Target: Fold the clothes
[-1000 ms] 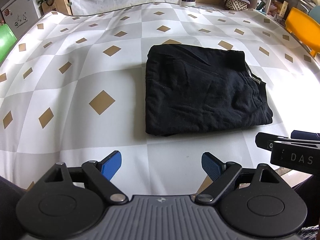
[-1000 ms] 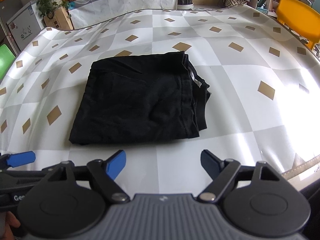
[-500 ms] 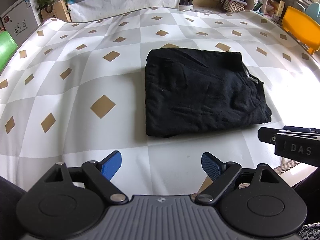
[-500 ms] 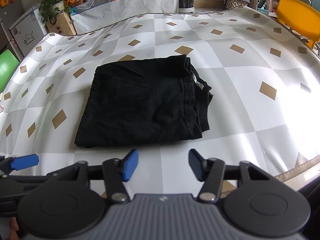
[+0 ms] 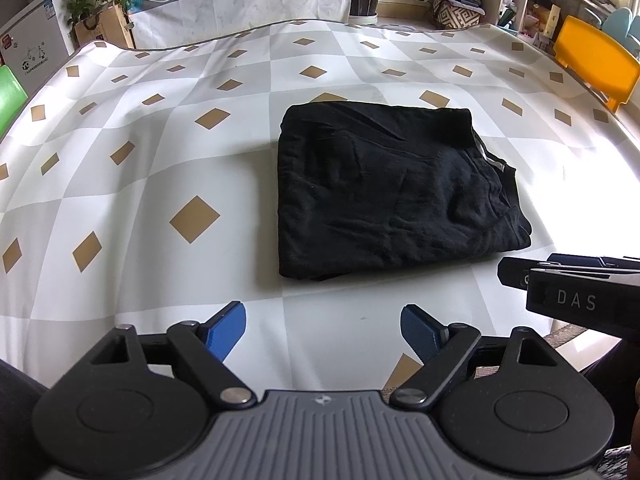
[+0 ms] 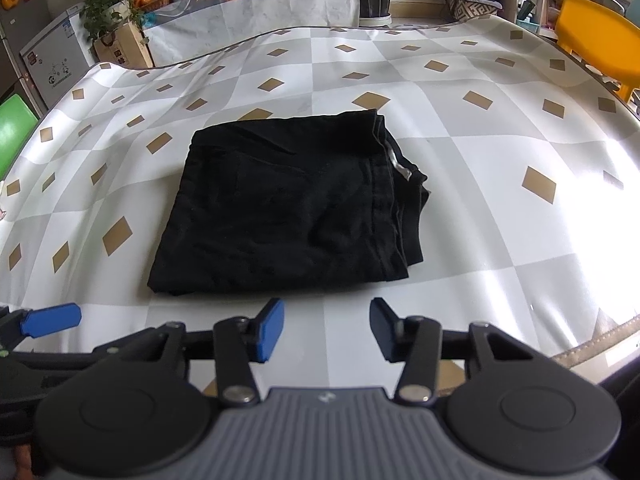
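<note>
Left gripper (image 5: 322,330): fingers (image 5: 224,330) stand wide and are closing a little, nothing between them, bare bench (image 5: 120,184) cloth under the gap. Right gripper (image 6: 326,328): fingers (image 6: 270,328) at a narrower gap, jaws closing, also empty. Both hover just short of the near edge of the black garment (image 5: 384,192), which lies ahead of the fingers as a compact folded rectangle, flat on the checked cover; from the left fingers it sits ahead and to the right, from the right fingers ahead and slightly left. Its layered edges and a pale label (image 6: 400,166) show on the side to the right of both views. Judgement: fold looks nearly or fully complete. If a further fold or tidy is wanted, take the near corners with both pairs of fingers together, pinch all layers, lift low and keep the edges aligned. Risk: catching only the top layer and opening the stack.
</note>
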